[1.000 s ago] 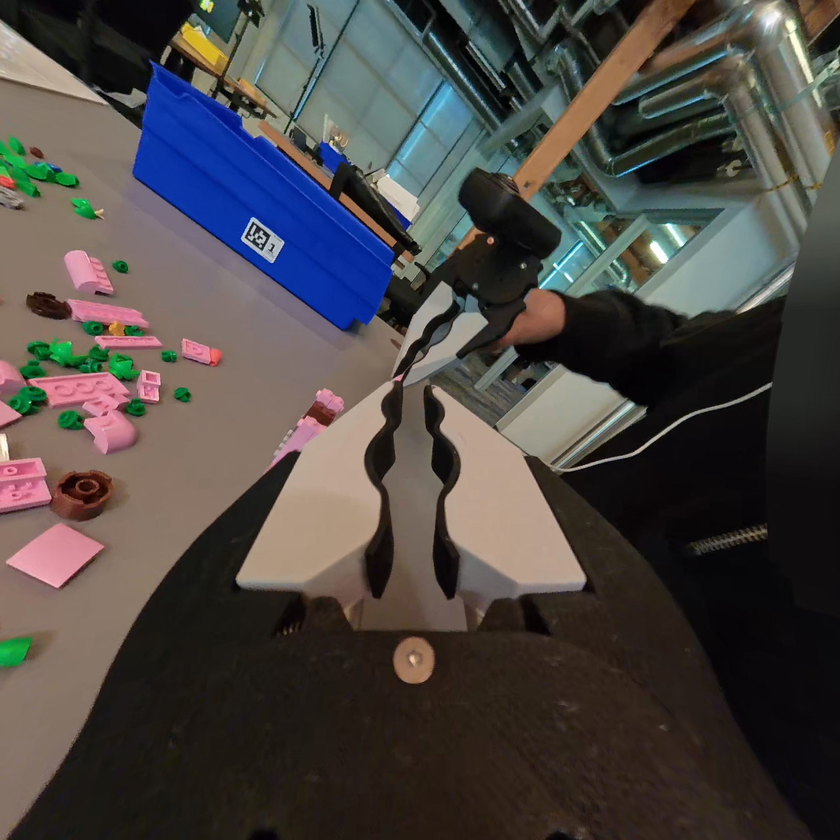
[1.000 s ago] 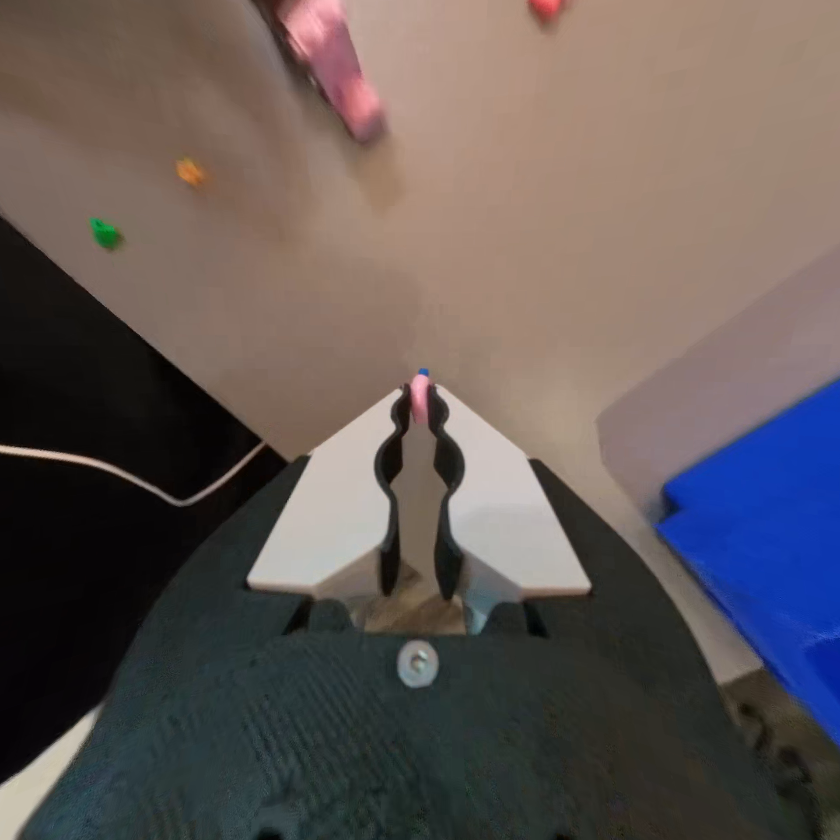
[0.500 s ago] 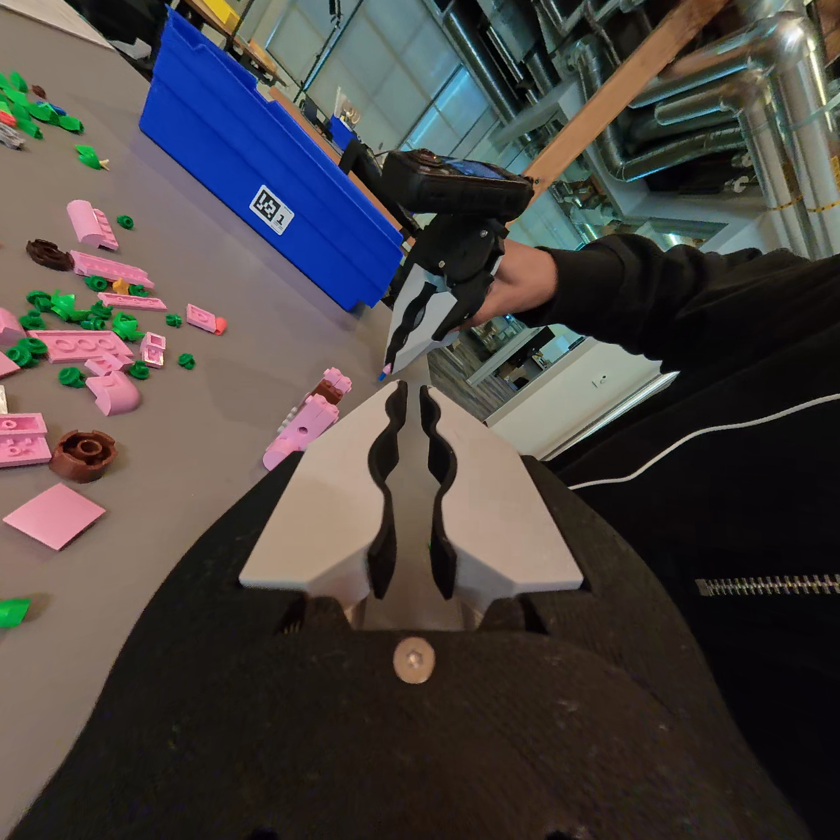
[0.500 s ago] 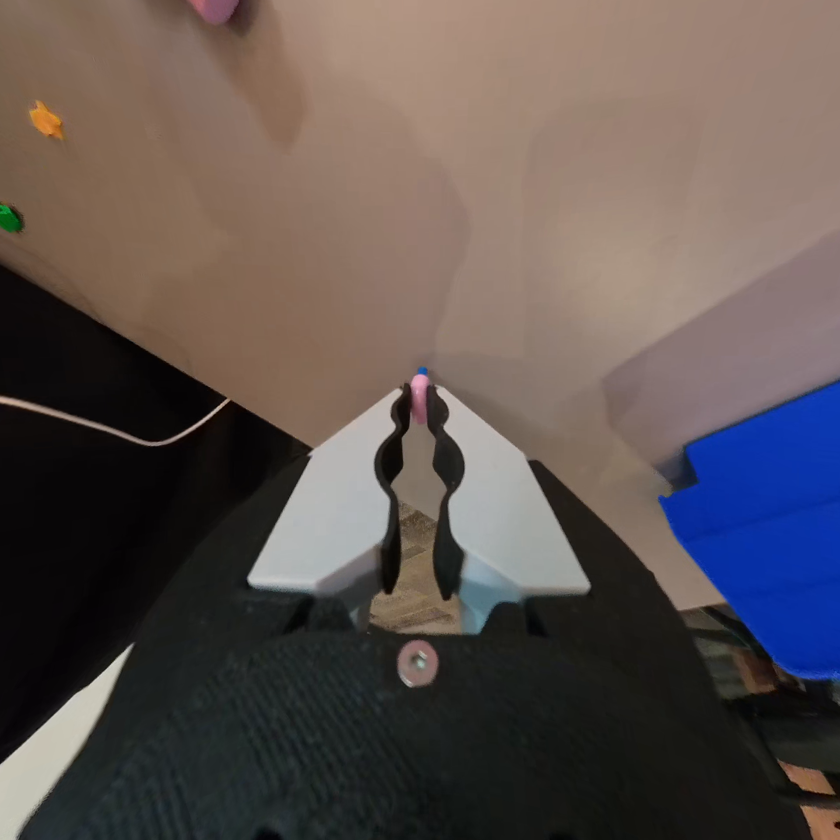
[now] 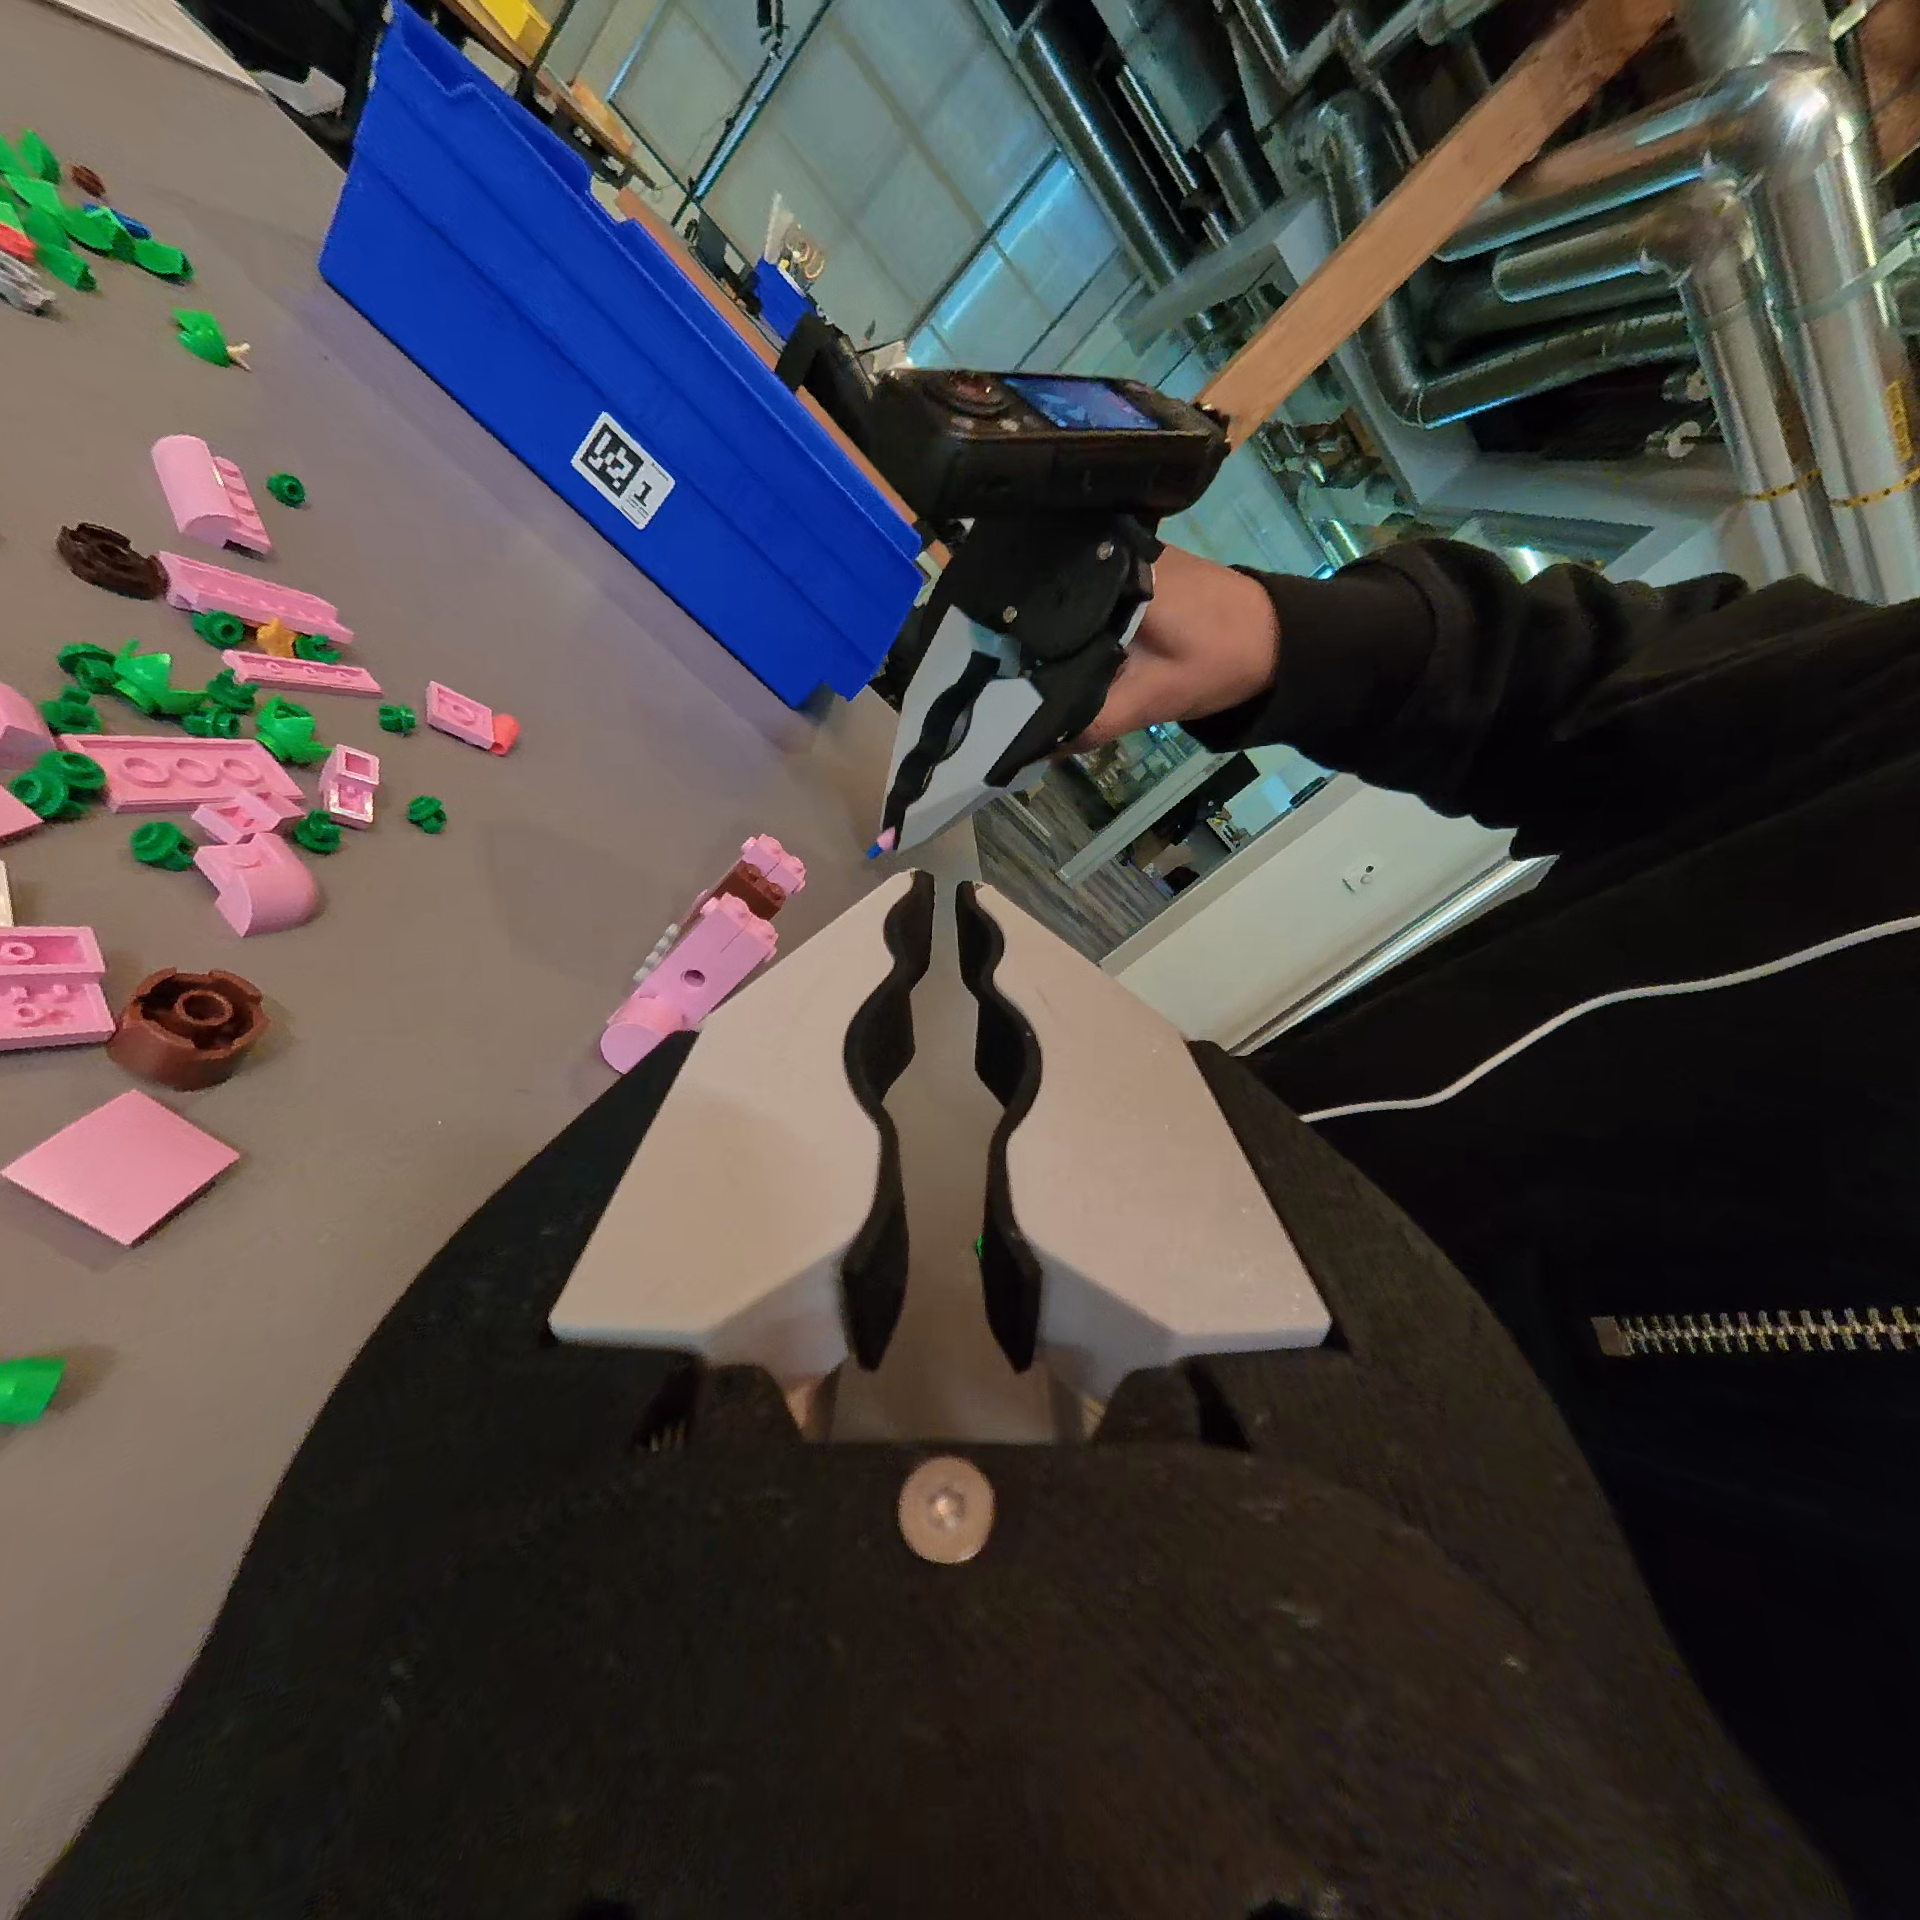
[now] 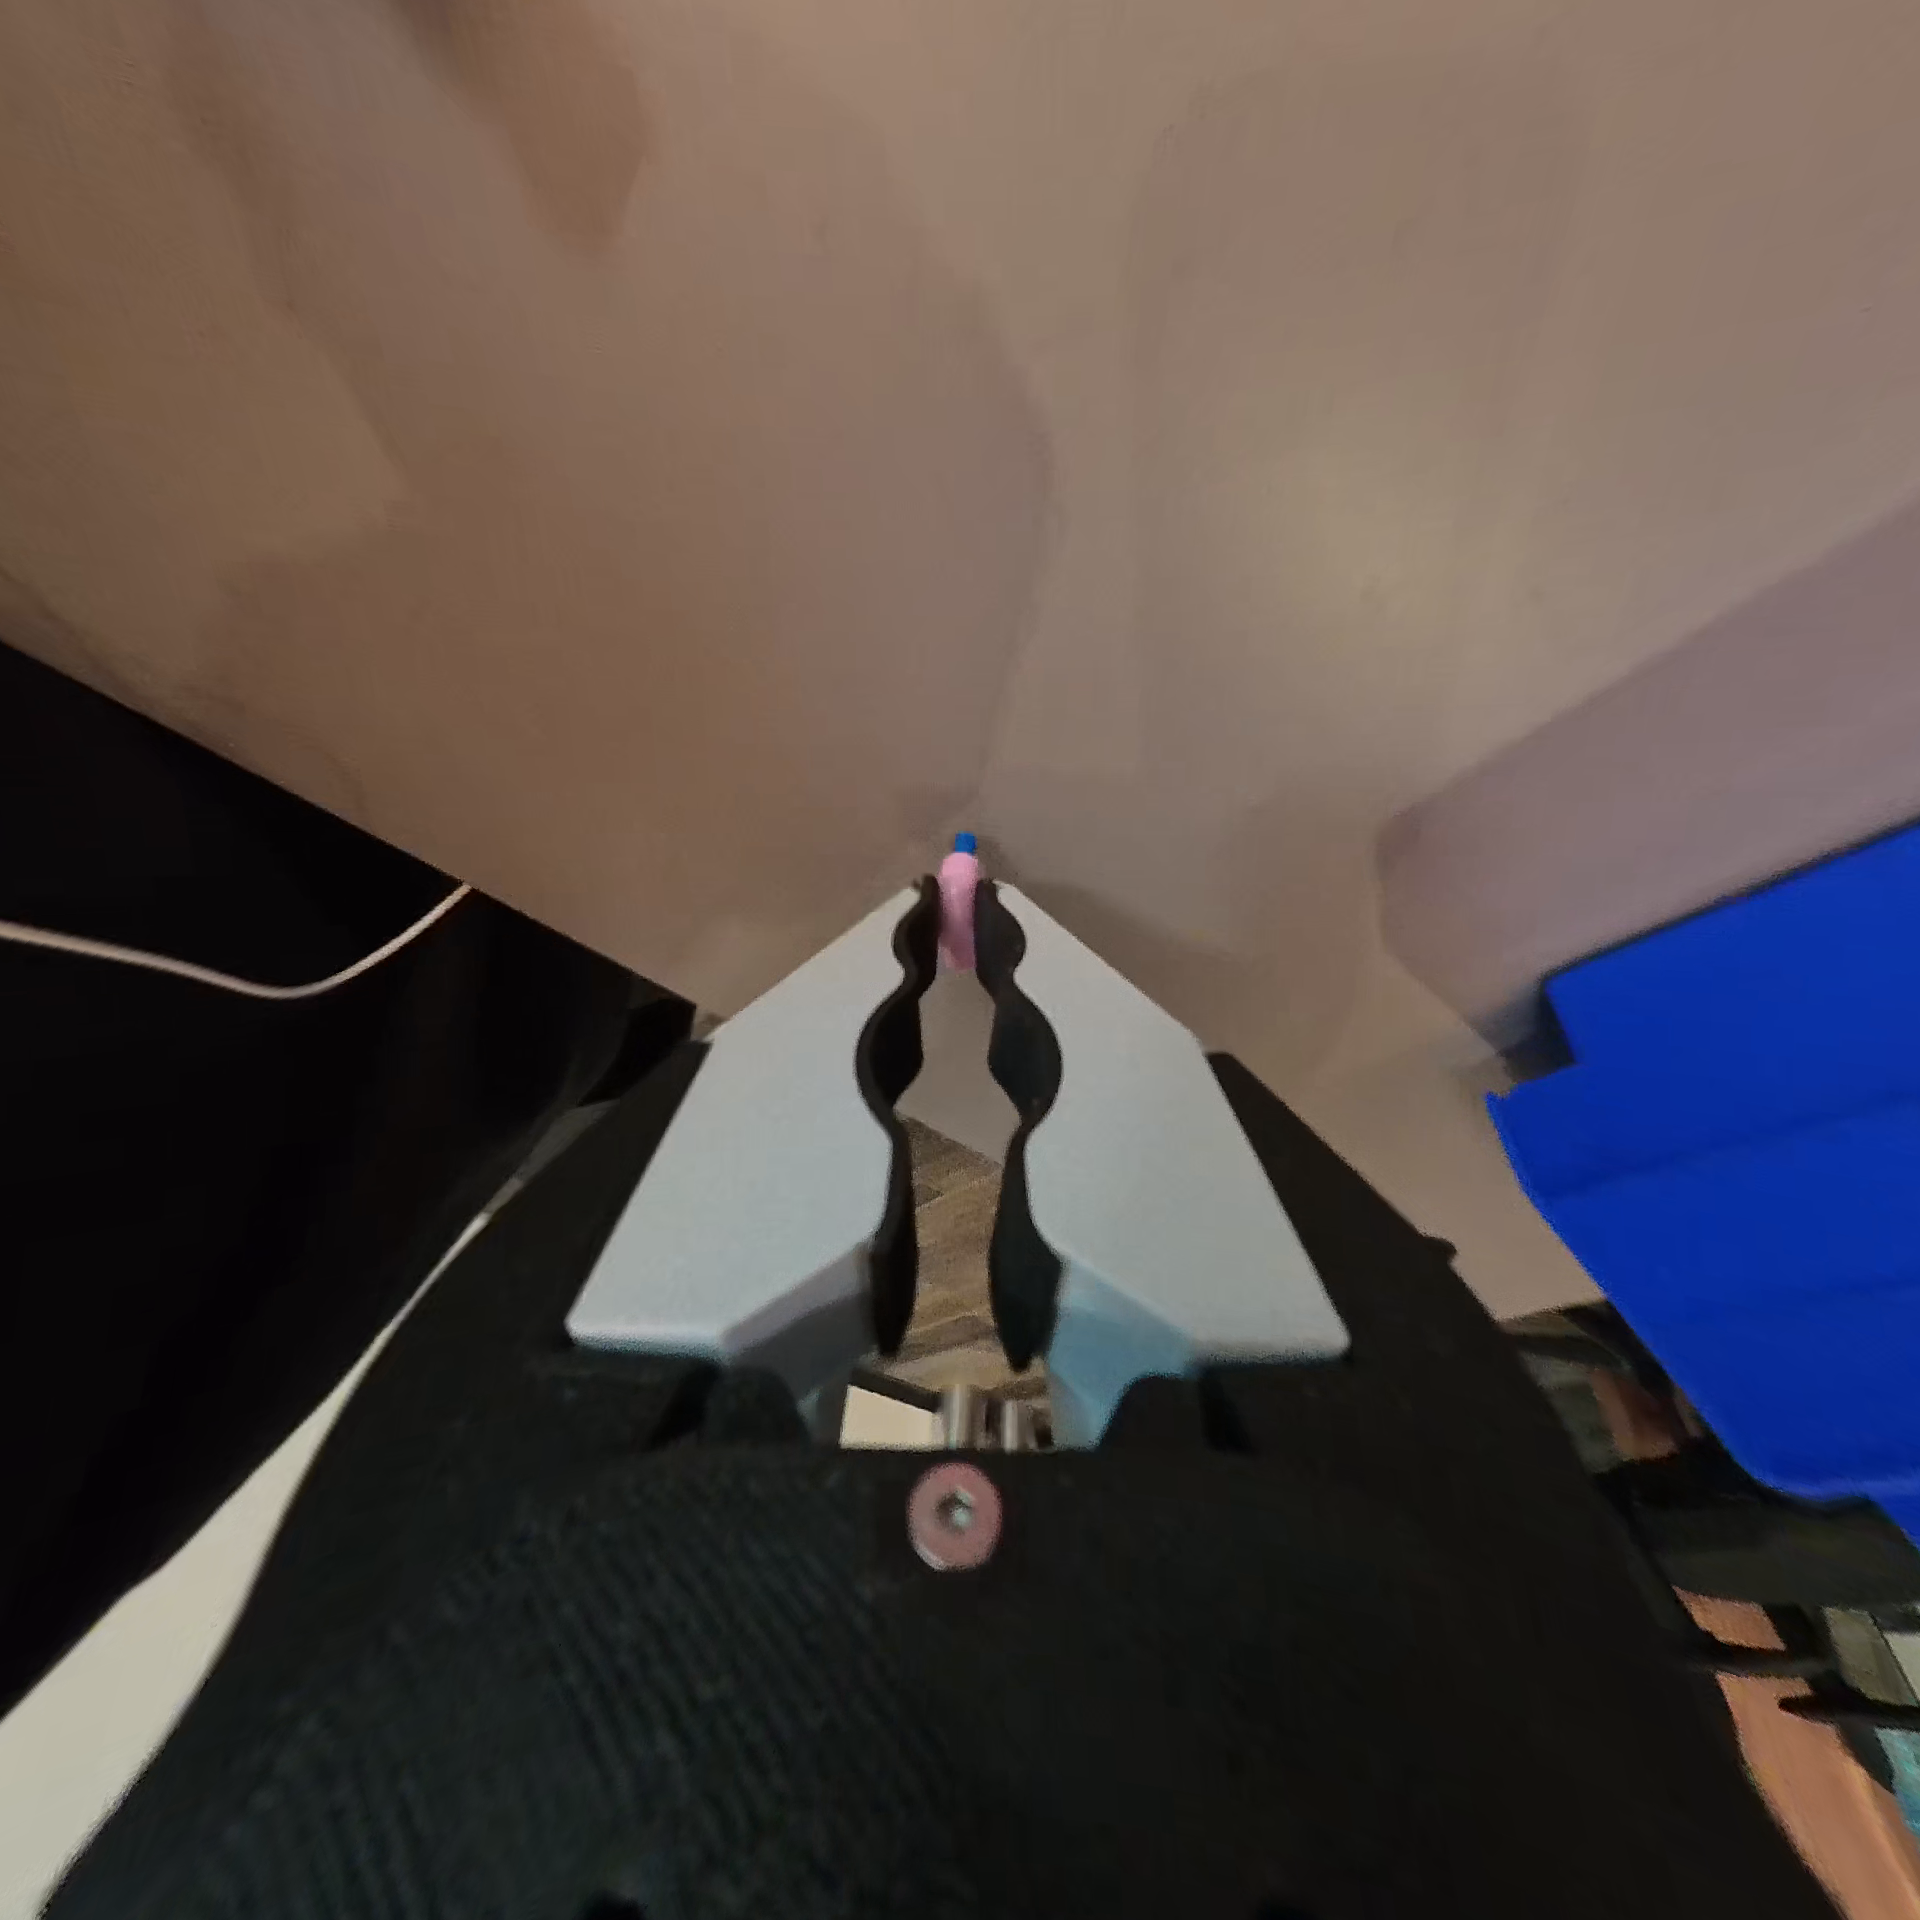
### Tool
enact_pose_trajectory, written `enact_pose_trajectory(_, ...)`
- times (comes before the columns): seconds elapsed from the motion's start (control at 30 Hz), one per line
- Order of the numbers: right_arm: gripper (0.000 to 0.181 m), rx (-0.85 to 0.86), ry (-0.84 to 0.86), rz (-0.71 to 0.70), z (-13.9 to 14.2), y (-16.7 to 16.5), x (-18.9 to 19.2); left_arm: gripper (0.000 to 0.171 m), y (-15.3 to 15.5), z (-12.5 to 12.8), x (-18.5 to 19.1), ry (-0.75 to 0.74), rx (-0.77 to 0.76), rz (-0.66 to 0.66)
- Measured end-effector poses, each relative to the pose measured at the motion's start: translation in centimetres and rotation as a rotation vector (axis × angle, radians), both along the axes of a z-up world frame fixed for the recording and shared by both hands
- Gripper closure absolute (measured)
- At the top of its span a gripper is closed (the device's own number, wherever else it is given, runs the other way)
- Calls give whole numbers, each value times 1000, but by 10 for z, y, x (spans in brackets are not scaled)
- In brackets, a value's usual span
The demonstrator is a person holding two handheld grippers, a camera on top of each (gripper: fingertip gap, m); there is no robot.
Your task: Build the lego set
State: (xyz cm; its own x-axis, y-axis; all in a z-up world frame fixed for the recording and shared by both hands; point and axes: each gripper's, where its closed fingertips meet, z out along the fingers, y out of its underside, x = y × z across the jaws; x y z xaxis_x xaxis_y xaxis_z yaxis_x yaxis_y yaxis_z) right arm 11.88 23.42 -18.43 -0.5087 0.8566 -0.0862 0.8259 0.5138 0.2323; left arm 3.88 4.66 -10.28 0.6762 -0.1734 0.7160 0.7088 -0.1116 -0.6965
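Note:
My right gripper (image 6: 958, 894) is shut on a small pink piece (image 6: 956, 920) with a blue tip (image 6: 964, 840), held just above the grey table (image 6: 1039, 416). In the left wrist view this gripper (image 5: 883, 840) points down at the table near its edge, right beyond my left fingertips. My left gripper (image 5: 940, 888) is empty, its jaws drawn nearly together. A pink and brown partial build (image 5: 717, 956) lies on the table just left of the left gripper. Loose pink plates (image 5: 177, 774), green leaf pieces (image 5: 145, 675) and a brown round piece (image 5: 187, 1023) lie farther left.
A blue bin (image 5: 582, 416) with a square marker tag stands at the back of the table; it also shows at the right in the right wrist view (image 6: 1714, 1195). A person's black sleeve (image 5: 1558, 707) and jacket fill the right side. A flat pink tile (image 5: 120, 1164) lies near the front.
The right gripper has come down and closer to the table with the pink piece, ending just beyond the left fingertips. The left jaws have narrowed. The pink build has left the right wrist view.

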Motion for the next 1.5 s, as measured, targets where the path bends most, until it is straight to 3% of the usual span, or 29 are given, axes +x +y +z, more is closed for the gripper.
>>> enact_pose_trajectory(0.07,176,7,20,-1,4,0,-5,170,0,0,1,0,-3,-3)
enact_pose_trajectory(0.17,176,31,-39,35,-13,2,5,170,1,-1,1,-5,-4,-5)
enact_pose_trajectory(0.3,176,-38,42,4,5,-8,-7,169,1,0,2,-2,3,-12)
enact_pose_trajectory(0.4,175,-200,155,-13,24,-36,-19,167,2,1,5,-3,7,-29)
enact_pose_trajectory(0.53,175,-534,318,-20,57,-98,-36,160,4,8,16,-2,47,-88)
enact_pose_trajectory(0.7,175,-849,447,-2,93,-145,-40,148,8,13,32,113,54,-126)
enact_pose_trajectory(0.9,176,-1050,445,4,102,-173,-26,139,7,22,44,180,107,-151)
enact_pose_trajectory(1.07,175,-1194,407,18,88,-188,-15,154,11,15,65,210,84,-258)
enact_pose_trajectory(1.1,175,-1220,401,20,87,-189,-14,163,11,14,67,219,81,-273)
enact_pose_trajectory(1.2,176,-1258,409,40,86,-187,-12,167,11,14,70,253,77,-279)
enact_pose_trajectory(1.3,175,-1251,447,79,81,-181,-11,168,16,7,70,192,45,-297)
enact_pose_trajectory(1.37,172,-1223,557,132,77,-174,-16,168,18,8,60,120,53,-262)
enact_pose_trajectory(1.5,142,-1081,880,354,71,-161,-26,167,18,12,29,-81,109,-165)
